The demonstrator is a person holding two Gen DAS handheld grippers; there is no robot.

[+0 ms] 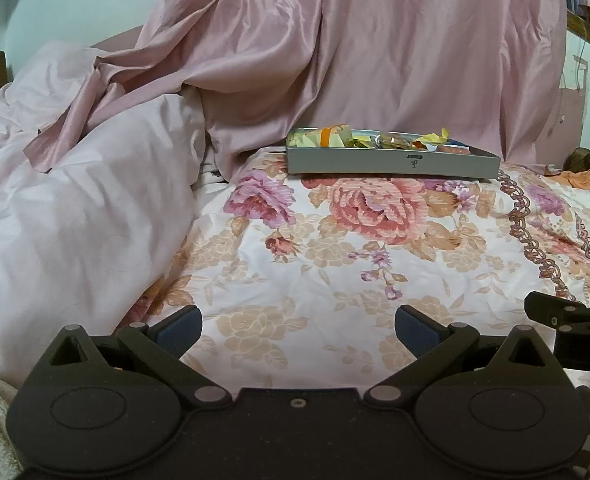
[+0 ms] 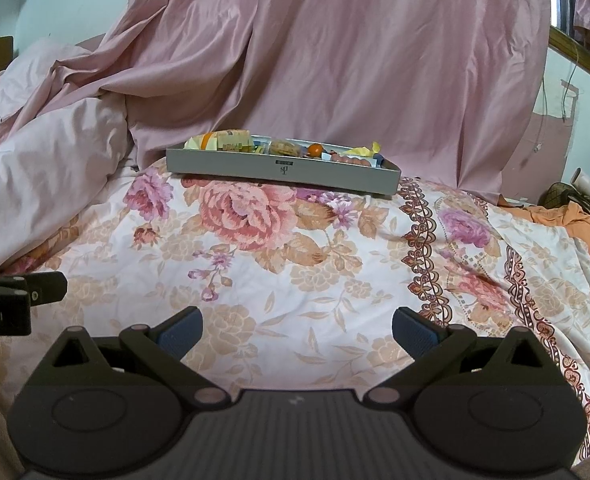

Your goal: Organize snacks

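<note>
A big bed (image 1: pixel 335 264) with a flowery cover fills both views. A pink sheet (image 1: pixel 375 48) hangs behind it. A gray tray (image 2: pixel 231 166) full of snacks (image 2: pixel 283 147) sits near the bed's far edge. The left gripper (image 1: pixel 298 330) and right gripper (image 2: pixel 297 330) hang low over the near edge, jaws spread wide, holding nothing.

A floral bedspread (image 1: pixel 335 264) covers the bed — pink and tan roses with a chain-pattern border. A pale pink duvet (image 1: pixel 75 208) is bunched at the left. Behind hangs a dusty-pink curtain (image 2: pixel 355 60), and an orange cloth (image 2: pixel 575 220) lies crumpled at the right edge.
</note>
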